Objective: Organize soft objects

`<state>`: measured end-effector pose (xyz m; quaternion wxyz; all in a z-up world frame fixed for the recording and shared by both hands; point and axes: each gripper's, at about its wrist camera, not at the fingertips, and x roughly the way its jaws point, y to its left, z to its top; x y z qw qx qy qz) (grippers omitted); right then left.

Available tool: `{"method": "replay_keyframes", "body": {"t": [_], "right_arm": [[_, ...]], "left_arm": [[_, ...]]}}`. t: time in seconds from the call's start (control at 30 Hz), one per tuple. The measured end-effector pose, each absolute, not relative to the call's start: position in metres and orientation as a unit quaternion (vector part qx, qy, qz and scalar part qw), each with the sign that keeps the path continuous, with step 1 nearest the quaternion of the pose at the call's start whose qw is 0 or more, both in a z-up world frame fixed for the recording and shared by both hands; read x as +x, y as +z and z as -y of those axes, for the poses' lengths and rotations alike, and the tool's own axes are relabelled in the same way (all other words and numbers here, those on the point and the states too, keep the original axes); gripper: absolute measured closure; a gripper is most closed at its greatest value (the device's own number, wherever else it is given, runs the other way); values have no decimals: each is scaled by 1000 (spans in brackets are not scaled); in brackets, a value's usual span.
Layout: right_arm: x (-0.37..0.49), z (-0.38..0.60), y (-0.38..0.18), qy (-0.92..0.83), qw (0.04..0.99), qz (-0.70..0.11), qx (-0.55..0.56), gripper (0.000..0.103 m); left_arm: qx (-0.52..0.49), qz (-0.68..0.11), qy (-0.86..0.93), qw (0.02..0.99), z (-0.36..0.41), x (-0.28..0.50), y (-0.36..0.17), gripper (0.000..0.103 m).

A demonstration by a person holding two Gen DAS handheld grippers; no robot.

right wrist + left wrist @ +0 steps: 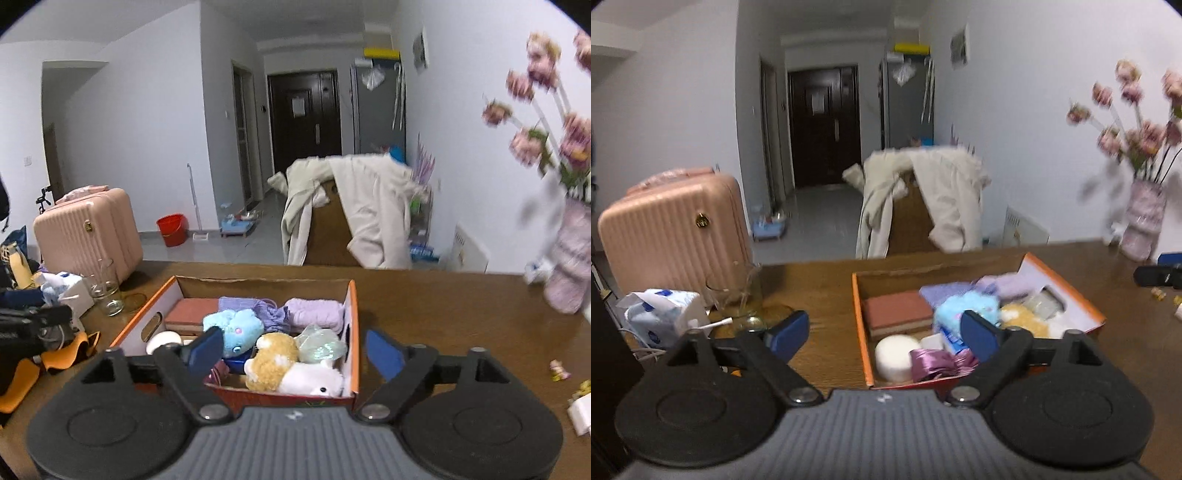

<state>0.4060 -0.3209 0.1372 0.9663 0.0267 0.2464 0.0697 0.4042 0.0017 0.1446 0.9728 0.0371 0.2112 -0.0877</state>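
Observation:
An orange-rimmed cardboard box (pixel 857 306) (pixel 354 314) stands on the wooden table and holds several soft things: a brown sponge (pixel 897 308) (pixel 190 310), a blue plush (pixel 967 304) (pixel 238 328), lilac cloths (pixel 1004 286) (pixel 314 312), a white round puff (pixel 895 356) (pixel 164 339), a purple ribbon (pixel 932 363), and a tan-and-white plush (pixel 284 365). My left gripper (pixel 884 334) is open and empty, held above the box's left rim. My right gripper (pixel 293 349) is open and empty, just before the box's near end.
A glass beaker (pixel 737 295) (pixel 107 293) and a tissue pack (pixel 663 314) stand left of the box. A pink flower vase (pixel 1143 218) (pixel 570 258) stands at the table's right. Small items (pixel 559 369) lie at the right. A pink suitcase (pixel 672 229) and a coat-draped chair (pixel 923 199) stand beyond.

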Motion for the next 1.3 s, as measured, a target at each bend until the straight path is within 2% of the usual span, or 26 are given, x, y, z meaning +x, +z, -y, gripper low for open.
{"method": "replay_keyframes", "body": {"t": [0.1,0.3,0.83,1.3], "right_arm": [[375,319,141,68,978,-197,27,5],[335,314,136,67,986,-148,40,4],[267,301,123,67,988,-132,52,4],[165,274,73,78,988,-131,40,3]], "left_arm": [[27,-174,-86,981,-2,377,149,3],[14,-117,-92,989,-1,335,152,2],[8,-99,-87,991,-8,269,139,0],[14,-109,-98,989,-10,161,87,0]]}}
